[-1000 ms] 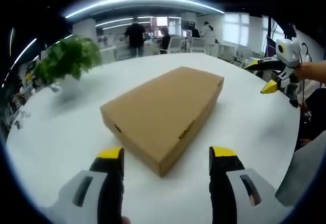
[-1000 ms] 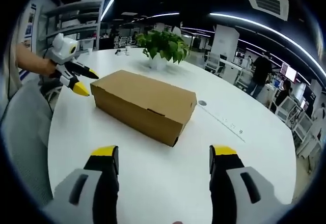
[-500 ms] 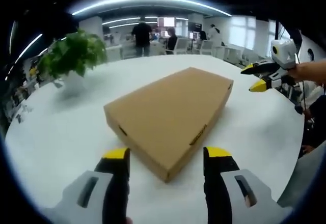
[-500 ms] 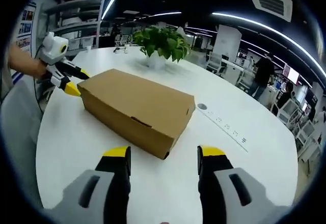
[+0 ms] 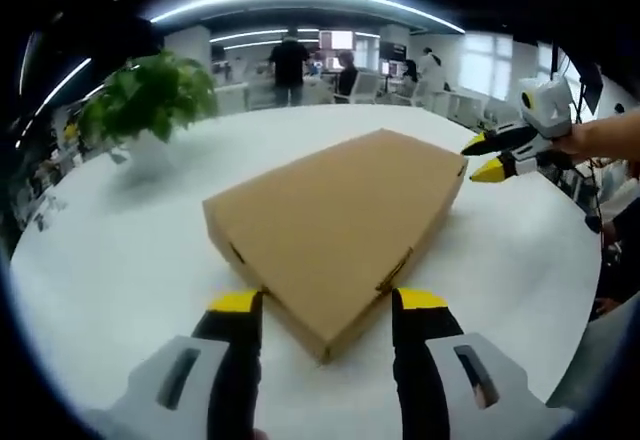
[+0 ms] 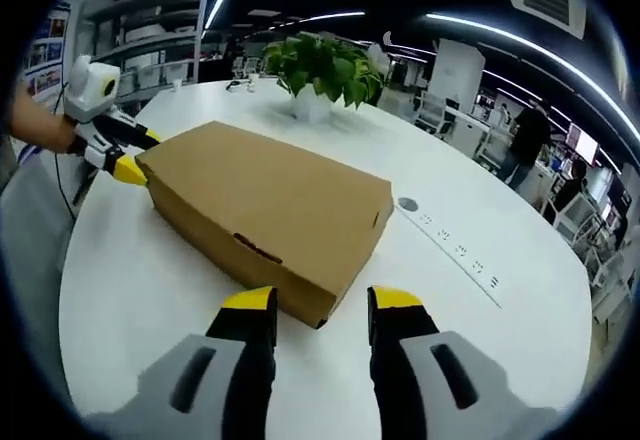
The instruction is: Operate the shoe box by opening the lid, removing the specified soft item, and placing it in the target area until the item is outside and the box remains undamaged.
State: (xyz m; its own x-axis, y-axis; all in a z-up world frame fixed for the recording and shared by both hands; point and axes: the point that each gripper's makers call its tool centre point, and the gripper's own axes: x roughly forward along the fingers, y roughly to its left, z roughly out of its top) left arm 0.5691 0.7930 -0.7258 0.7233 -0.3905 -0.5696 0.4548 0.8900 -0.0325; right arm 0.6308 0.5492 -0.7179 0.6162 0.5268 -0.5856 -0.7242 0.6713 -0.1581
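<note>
White table (image 5: 110, 260) | closed shoe box (image 5: 335, 215) | both hand-held grippers (image 5: 325, 305) (image 6: 318, 300) apart, straddling opposite corners

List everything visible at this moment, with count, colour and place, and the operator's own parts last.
Shoe box: one, brown cardboard, lid shut, middle of the table.
Table: one, white, round, under the box.
Potted plant: one, green leaves, white pot, on the table beyond the box.
Power strip: one, white, set in the table beside the box.
People: several, far background.
Left gripper: grey, yellow-tipped fingers, open at one box corner.
Right gripper: same colours, open at the opposite corner.
</note>
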